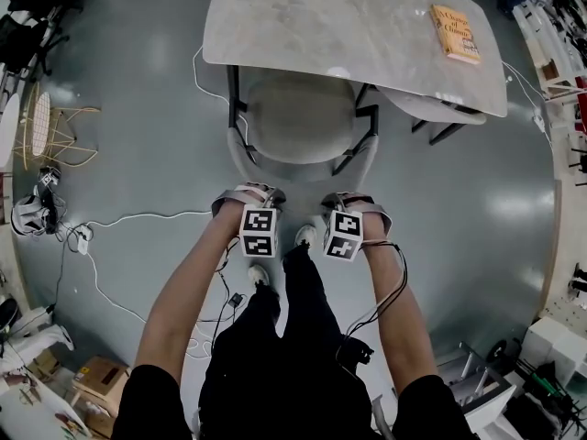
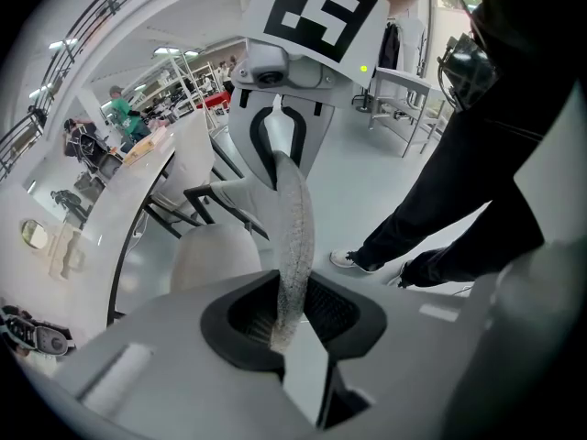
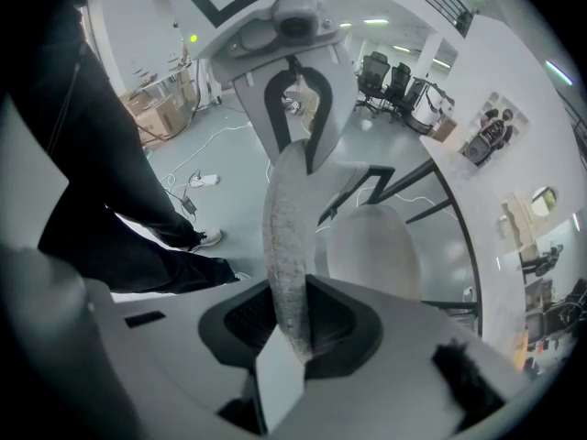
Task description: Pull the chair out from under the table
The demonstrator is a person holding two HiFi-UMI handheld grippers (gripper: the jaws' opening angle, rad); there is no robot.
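From above — the chair sits half under the table, with the left gripper and right gripper at its near side. Left gripper view: jaws clamped on the backrest. Right gripper view — jaws narrow, pinching that same backrest.

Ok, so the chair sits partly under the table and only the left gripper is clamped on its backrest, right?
No: the right gripper is clamped on the backrest too, as the right gripper view shows. The chair does sit partly under the table.
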